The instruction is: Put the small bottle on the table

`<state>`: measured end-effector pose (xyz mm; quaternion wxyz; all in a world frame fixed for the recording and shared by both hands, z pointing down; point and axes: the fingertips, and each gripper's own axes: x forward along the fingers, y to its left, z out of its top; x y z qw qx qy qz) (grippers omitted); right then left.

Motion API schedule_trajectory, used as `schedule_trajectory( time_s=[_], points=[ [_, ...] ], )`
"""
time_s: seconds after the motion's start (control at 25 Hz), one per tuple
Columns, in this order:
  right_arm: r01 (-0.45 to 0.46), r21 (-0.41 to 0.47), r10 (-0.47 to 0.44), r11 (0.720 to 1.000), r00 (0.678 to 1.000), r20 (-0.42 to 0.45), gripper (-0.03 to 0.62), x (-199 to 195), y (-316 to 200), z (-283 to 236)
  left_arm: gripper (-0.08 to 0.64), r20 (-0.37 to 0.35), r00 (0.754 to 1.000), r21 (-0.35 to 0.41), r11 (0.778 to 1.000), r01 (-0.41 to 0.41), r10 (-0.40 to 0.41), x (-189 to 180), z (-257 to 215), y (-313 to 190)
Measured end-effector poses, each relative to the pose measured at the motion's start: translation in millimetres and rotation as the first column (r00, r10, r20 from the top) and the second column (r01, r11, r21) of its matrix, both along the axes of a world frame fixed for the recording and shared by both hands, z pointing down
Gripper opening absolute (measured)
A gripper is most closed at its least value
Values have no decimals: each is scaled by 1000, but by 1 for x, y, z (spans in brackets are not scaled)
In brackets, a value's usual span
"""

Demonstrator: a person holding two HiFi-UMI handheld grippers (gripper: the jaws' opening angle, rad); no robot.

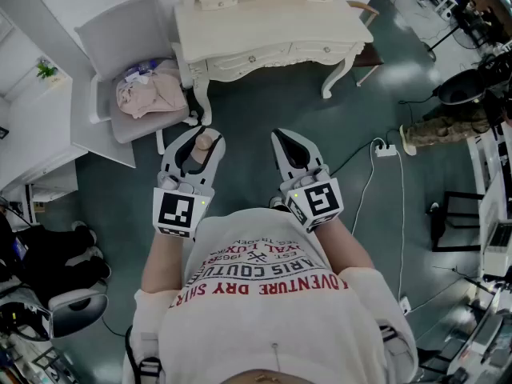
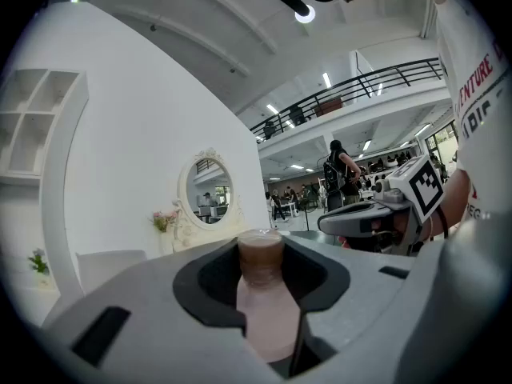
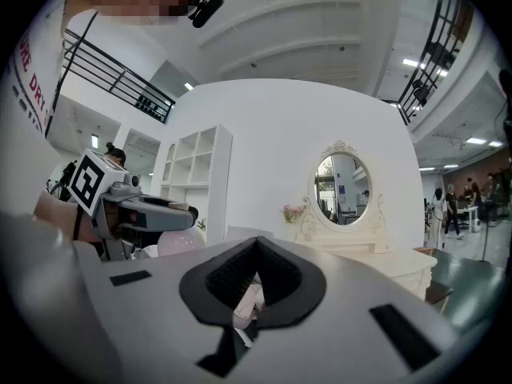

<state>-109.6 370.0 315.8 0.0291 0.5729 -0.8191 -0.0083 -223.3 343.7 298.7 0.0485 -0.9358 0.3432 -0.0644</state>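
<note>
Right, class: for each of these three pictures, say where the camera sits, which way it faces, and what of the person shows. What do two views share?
Head view: on the person's head, facing steeply down at the dressing table; shows the shirt, forearms, left gripper and right gripper.
Left gripper view: on the left gripper, along jaws shut on the small bottle; shirt at right.
Right gripper view: on the right gripper, along closed, empty jaws; shirt at left.
Shared: both gripper views face the oval mirror and show the other gripper.

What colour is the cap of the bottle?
Brown cap, pale pink bottle; best seen in the left gripper view.
</note>
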Motion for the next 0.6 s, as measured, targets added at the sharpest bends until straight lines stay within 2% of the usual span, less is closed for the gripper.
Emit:
schedule_trajectory(
  time_s=[0.36, 0.6],
  points=[
    [8, -1, -8, 1000, 1000, -2, -2, -4, -8, -2, 137, -3, 1000, 5, 1000, 7, -7, -6, -4, -5],
    [-11, -17, 11, 1000, 999, 44, -2, 2, -12, 4, 137, 13, 1000, -3, 1000, 4, -4, -1, 5, -5]
  ],
)
